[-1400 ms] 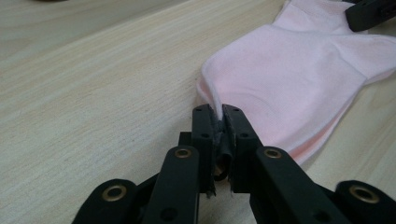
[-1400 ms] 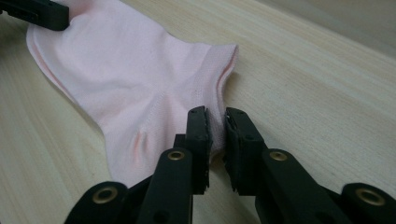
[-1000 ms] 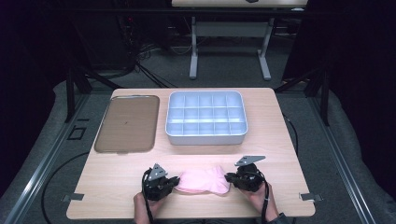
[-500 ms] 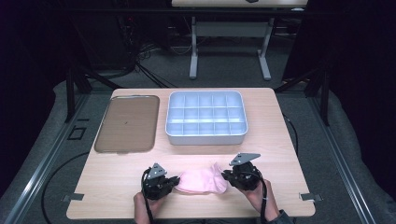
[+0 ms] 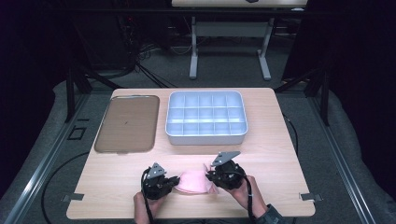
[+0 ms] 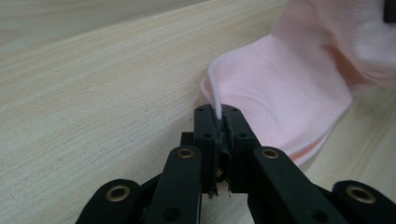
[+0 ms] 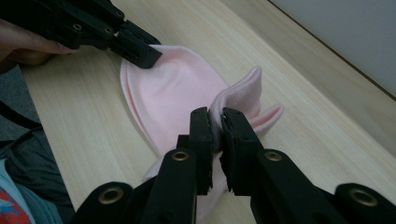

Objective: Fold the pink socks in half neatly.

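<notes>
A pale pink sock (image 5: 194, 182) lies on the wooden table (image 5: 271, 140) near its front edge, between the two grippers. My left gripper (image 5: 173, 180) is shut on the sock's left edge; in the left gripper view the thin pink fabric (image 6: 280, 88) is pinched between the jaws of my left gripper (image 6: 218, 114). My right gripper (image 5: 211, 176) is shut on the sock's right end, lifted off the table and folded toward the left. In the right gripper view the pink sock (image 7: 173, 93) runs from my right gripper (image 7: 215, 116) to the left gripper (image 7: 135, 46) farther off.
A white tray with several compartments (image 5: 206, 136) stands at the back middle of the table. A flat brown tray (image 5: 127, 123) lies to its left. Hands and cables come in at the table's front edge.
My right gripper has risen and moved left toward the left gripper, carrying the sock's right end over the rest of the sock. The left gripper has stayed in place.
</notes>
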Demonstrator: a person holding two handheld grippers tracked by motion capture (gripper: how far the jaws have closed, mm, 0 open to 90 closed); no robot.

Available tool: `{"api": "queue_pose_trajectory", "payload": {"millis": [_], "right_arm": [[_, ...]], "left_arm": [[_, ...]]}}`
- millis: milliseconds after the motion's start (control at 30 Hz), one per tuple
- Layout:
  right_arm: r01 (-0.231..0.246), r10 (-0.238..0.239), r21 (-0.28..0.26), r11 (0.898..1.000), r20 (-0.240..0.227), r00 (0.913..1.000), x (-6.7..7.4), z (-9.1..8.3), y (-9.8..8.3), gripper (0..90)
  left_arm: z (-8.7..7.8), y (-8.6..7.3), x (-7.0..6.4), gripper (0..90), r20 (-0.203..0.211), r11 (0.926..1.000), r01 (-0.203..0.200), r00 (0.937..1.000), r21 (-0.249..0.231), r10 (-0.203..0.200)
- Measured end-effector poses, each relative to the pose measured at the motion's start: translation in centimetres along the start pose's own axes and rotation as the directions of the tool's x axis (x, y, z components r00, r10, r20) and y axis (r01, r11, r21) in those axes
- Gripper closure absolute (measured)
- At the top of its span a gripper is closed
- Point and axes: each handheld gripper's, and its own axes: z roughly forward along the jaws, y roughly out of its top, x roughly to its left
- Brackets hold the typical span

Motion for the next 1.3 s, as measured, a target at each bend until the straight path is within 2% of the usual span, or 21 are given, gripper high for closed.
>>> {"api": "queue_pose_trajectory", "payload": {"millis": [400, 567, 633, 733, 800, 833, 900, 1000, 1133, 1300], "right_arm": [[0.062, -0.061, 0.015, 0.998, -0.068, 0.9958, 1.5, 2.7, 2.3, 83.5], [0.071, -0.069, 0.018, 0.997, -0.096, 0.9930, 2.0, 3.8, 2.8, 83.5], [0.075, -0.072, 0.027, 0.997, -0.100, 0.9924, 2.0, 4.1, 2.9, 83.5], [0.071, -0.068, 0.027, 0.997, -0.104, 0.9923, 1.7, 4.3, 2.8, 83.5], [0.064, -0.061, 0.035, 0.997, -0.104, 0.9927, 1.5, 4.3, 2.8, 83.5], [0.064, -0.060, 0.036, 0.997, -0.101, 0.9930, 1.5, 4.3, 2.8, 83.5], [0.062, -0.058, 0.037, 0.997, -0.100, 0.9933, 1.3, 4.3, 2.7, 83.5], [0.066, -0.063, 0.026, 0.997, -0.098, 0.9931, 1.5, 4.1, 2.8, 83.4], [0.083, -0.082, 0.005, 0.997, -0.113, 0.9902, 2.0, 4.4, 3.4, 83.3], [0.122, -0.119, 0.012, 0.993, -0.136, 0.9836, 3.0, 5.4, 4.0, 83.2]], "left_arm": [[0.0, 0.0, 0.0, 85.2, 0.000, 1.0000, 0.002, 1.0000, 0.001, -0.002], [0.0, 0.0, 0.0, 83.3, -0.007, 1.0000, 0.001, 1.0000, -0.001, -0.001], [-0.1, 0.0, 0.0, 76.9, -0.002, 1.0000, 0.007, 1.0000, -0.003, -0.007], [-0.5, 0.0, 0.1, 62.4, 0.017, 0.9993, 0.022, 0.9996, -0.029, -0.022], [-0.9, 0.0, 0.2, 59.6, 0.030, 0.9981, 0.041, 0.9988, -0.047, -0.039], [-1.2, -0.1, 0.2, 59.4, 0.018, 0.9985, 0.041, 0.9990, -0.037, -0.040], [-1.3, -0.2, 0.1, 61.5, 0.002, 0.9993, 0.034, 0.9994, -0.016, -0.034], [-0.9, -0.5, 0.1, 71.2, 0.004, 0.9996, 0.028, 0.9996, 0.007, -0.028], [-0.7, -0.4, -0.1, 83.6, 0.005, 0.9998, 0.015, 0.9999, 0.013, -0.015], [-0.6, -0.5, 0.1, 84.6, 0.013, 0.9991, 0.041, 0.9991, 0.008, -0.041]]}}
